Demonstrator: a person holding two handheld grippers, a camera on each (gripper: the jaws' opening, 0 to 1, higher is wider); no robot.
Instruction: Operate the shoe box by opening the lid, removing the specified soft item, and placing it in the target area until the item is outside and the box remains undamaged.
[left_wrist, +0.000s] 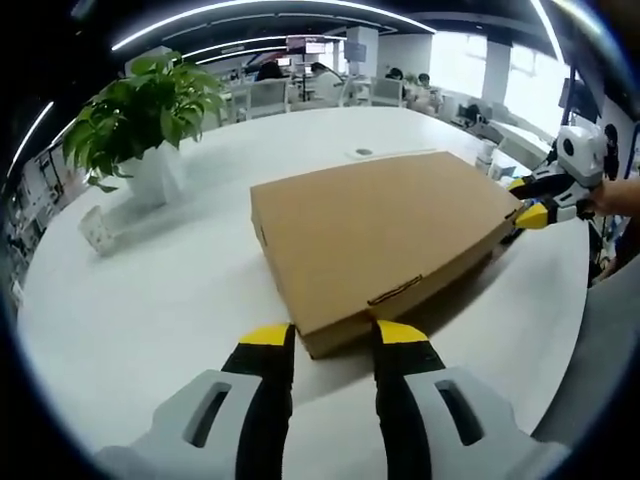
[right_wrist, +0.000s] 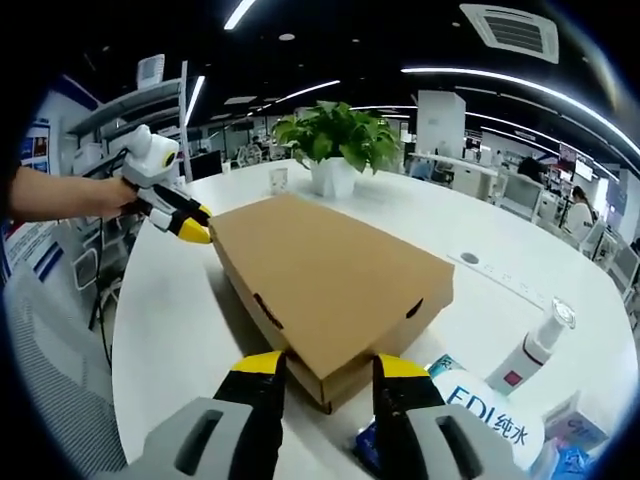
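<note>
A flat brown cardboard shoe box (left_wrist: 380, 235) (right_wrist: 330, 275) lies on the white table (left_wrist: 150, 300) with its lid down. My left gripper (left_wrist: 335, 340) is open, its yellow-tipped jaws standing either side of the box's near corner. The right gripper (left_wrist: 545, 207) comes in from the right at the box's far corner, held by a hand. In the right gripper view my right gripper (right_wrist: 330, 368) is open around its near corner of the box, and the left gripper (right_wrist: 188, 224) touches the opposite corner. What is inside the box is hidden.
A green plant in a white pot (left_wrist: 150, 125) (right_wrist: 335, 140) stands beyond the box. A spray bottle (right_wrist: 535, 350) and a blue-and-white packet (right_wrist: 485, 415) lie close to my right gripper. A small white object (left_wrist: 98, 228) sits near the plant. Office desks fill the background.
</note>
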